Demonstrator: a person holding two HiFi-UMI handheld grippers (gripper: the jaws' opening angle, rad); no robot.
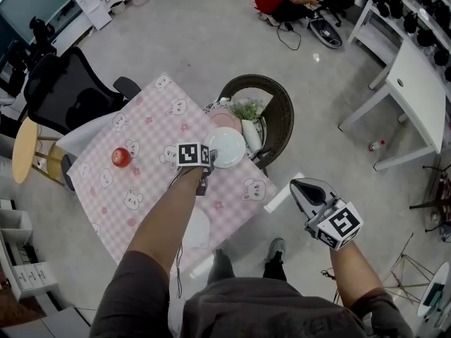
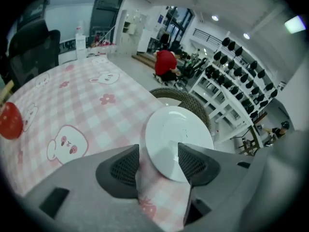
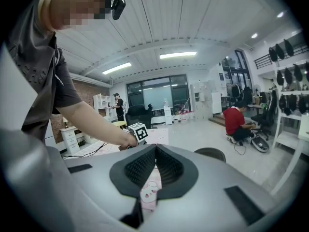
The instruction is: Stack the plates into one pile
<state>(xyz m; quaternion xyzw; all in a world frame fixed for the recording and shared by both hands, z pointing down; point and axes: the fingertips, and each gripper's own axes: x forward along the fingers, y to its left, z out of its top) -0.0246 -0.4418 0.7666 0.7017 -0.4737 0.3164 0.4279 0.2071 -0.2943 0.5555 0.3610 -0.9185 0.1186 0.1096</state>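
The left hand-held gripper (image 2: 159, 154) has its jaws wide apart. The near rim of a white plate (image 2: 177, 138) sits between them, and the pads are not pressing on it. This plate lies near the tabletop's (image 1: 151, 129) 3 o'clock side. A second plate (image 1: 197, 229) lies at 7 o'clock from it, partly under the forearm (image 1: 169, 217). The right hand-held gripper (image 3: 155, 151), jaws together and empty, hangs off the tabletop at 4 o'clock.

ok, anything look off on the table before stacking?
The white plate sits right at the edge of the table, beside the wicker chair, and seems to overhang slightly. A nudge there might tip it off. Nothing looks spilled or broken.
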